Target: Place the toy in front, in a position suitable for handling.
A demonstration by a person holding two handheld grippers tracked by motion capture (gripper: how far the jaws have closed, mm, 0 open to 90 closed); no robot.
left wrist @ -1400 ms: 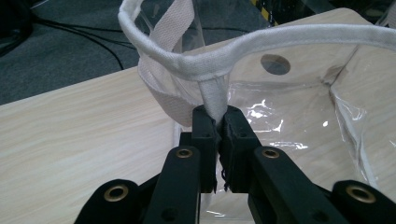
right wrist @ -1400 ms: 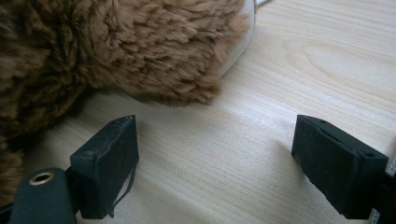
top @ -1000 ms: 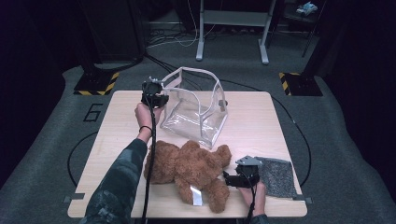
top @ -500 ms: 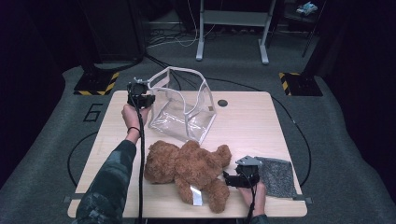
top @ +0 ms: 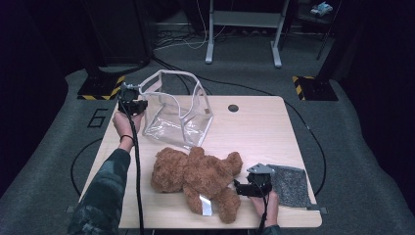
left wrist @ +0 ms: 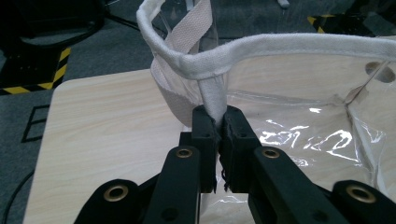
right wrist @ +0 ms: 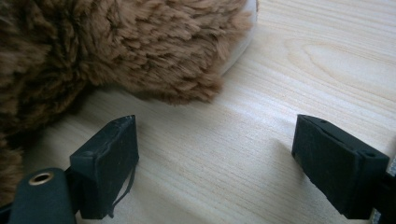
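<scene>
Brown plush teddy bear (top: 195, 176), clear bag (top: 176, 115) with white trim, speckled grey cloth (top: 291, 185), pale wood-grain table (top: 259, 132), black jaws.

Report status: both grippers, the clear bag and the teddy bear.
Left gripper shut on clear bag white rim. Right gripper open on the table, beside teddy bear, not touching. Grey cloth behind right gripper, nothing blocking.

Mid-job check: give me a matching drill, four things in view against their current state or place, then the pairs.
1. left gripper
2. right gripper
3. teddy bear
4. grey mat

A. lying on the table's near right corner
B. jaws open over bare wood
C. clamped on the clear bag's white trim
D. lying on the table near the front edge

Pairs: 1-C, 2-B, 3-D, 4-A
</scene>
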